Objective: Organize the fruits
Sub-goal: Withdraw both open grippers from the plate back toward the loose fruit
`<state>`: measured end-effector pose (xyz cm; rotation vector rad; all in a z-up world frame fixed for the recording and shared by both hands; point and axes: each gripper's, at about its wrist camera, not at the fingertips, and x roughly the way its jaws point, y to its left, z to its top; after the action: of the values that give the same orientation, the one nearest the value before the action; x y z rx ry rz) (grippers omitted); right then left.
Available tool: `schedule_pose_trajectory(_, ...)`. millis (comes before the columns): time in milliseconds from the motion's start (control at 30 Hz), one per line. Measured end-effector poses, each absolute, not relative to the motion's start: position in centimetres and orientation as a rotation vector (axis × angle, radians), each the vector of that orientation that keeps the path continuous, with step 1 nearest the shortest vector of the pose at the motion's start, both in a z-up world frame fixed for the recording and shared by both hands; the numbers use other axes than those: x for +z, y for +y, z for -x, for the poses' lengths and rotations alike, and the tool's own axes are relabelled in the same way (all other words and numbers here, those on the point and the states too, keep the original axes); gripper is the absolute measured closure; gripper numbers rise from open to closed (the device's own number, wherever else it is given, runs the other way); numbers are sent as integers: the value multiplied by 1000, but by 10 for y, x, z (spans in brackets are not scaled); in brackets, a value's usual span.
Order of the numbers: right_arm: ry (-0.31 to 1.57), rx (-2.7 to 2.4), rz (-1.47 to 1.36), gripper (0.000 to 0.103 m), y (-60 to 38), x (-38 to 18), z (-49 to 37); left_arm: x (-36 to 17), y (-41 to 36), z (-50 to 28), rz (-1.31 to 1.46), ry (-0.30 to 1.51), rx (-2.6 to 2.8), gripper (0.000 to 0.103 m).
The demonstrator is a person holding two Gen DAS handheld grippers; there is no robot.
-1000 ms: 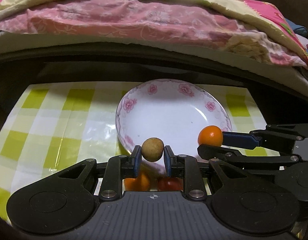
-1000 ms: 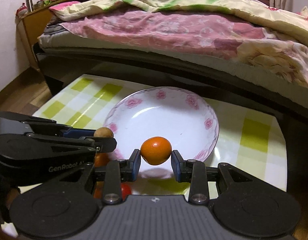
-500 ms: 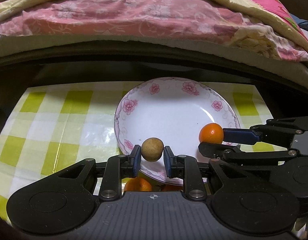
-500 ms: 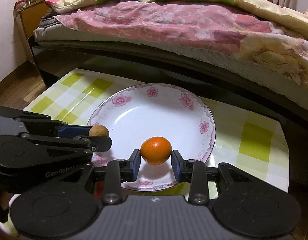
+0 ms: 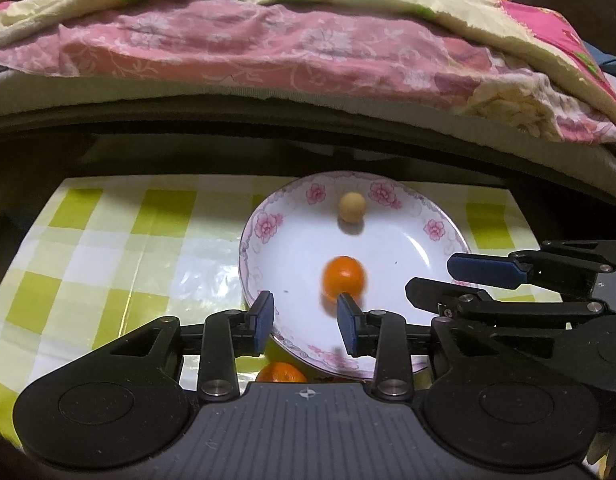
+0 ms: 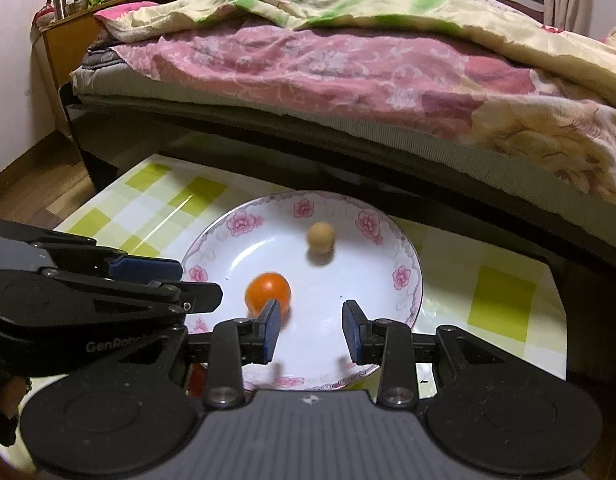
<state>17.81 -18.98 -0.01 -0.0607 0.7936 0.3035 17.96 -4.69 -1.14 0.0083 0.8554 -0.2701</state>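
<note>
A white plate with pink flowers (image 5: pixel 392 248) (image 6: pixel 372 280) lies on the checked cloth. On it rest a small orange (image 5: pixel 344 282) (image 6: pixel 268 290) near the middle and a round tan fruit (image 5: pixel 352 208) (image 6: pixel 320 236) toward the far rim. My left gripper (image 5: pixel 305 312) (image 6: pixel 200 282) hovers over the plate's near left rim, its jaws opening with nothing between them. Beside it, my right gripper (image 6: pixel 312 320) (image 5: pixel 430 276) stands open over the near side of the plate, and the orange lies just behind its left finger. Both fruits look slightly blurred.
Another orange fruit (image 5: pixel 282 374) peeks out below the plate's near rim, and something red (image 6: pixel 196 380) lies beside it. The yellow-green checked cloth (image 5: pixel 108 260) covers a low table. A bed with a pink blanket (image 6: pixel 348 64) runs along the far side.
Both grippers have let go: the tan fruit left the left jaws and the orange left the right jaws. Both fruits now lie on the plate, and the jaws stand apart.
</note>
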Motion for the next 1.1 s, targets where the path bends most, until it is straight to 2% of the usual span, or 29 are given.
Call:
schedule_pose_trajectory(233, 779, 300, 41, 66, -193, 10, -169, -2, -42, -171, 8, 838, -274, 51)
schedule_pose_trajectory(600, 781, 306, 3, 63, -199, 26, -134, 12, -29, -137, 19, 834, -271, 47)
schedule_pose_trajectory(1100, 846, 275, -8, 60, -214, 22, -93, -9, -13, -96, 35, 928, -264, 45)
